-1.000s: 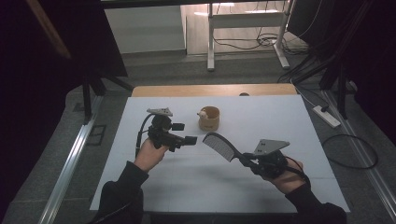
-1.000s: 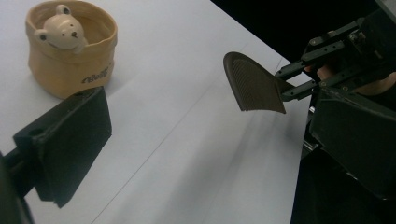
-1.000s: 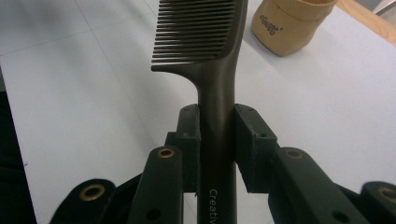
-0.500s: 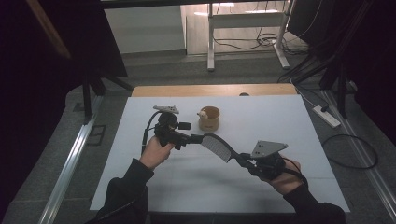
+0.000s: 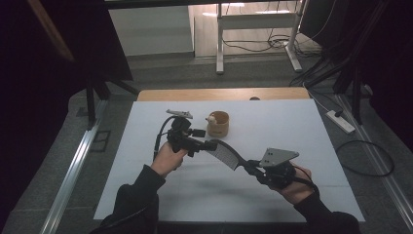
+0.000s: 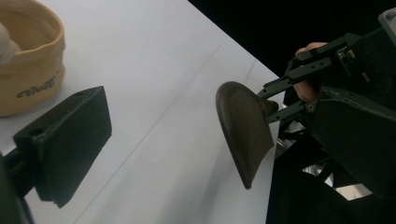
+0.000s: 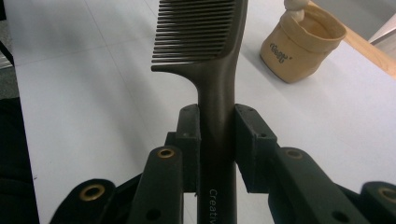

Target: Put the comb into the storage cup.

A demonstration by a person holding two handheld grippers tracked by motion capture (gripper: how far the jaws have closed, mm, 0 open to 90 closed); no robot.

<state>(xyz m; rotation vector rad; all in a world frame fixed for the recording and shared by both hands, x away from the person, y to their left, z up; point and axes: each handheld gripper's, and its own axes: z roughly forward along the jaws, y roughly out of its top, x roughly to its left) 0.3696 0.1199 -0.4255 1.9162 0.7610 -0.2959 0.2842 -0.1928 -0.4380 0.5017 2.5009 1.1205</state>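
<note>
A dark comb (image 5: 226,153) hangs over the middle of the white table (image 5: 302,126). My right gripper (image 5: 251,167) is shut on its handle, and in the right gripper view both pads clamp the handle (image 7: 217,116) with the teeth (image 7: 196,32) pointing away. My left gripper (image 5: 210,145) is open at the far tip of the comb. In the left gripper view its one visible finger (image 6: 70,140) stands well apart from the comb head (image 6: 243,130). A small tan pouch (image 5: 217,124) with something white in it stands upright just behind the left gripper.
The tan pouch (image 7: 301,44) is the only other thing on the white table. A wooden strip (image 5: 219,93) runs along the table's far edge. Beyond it are a floor, a white frame (image 5: 253,29) and cables. A power strip (image 5: 341,122) lies on the floor at right.
My left gripper has moved right and slightly forward, from beside the pouch to the comb's tip. The right gripper and the comb have hardly moved.
</note>
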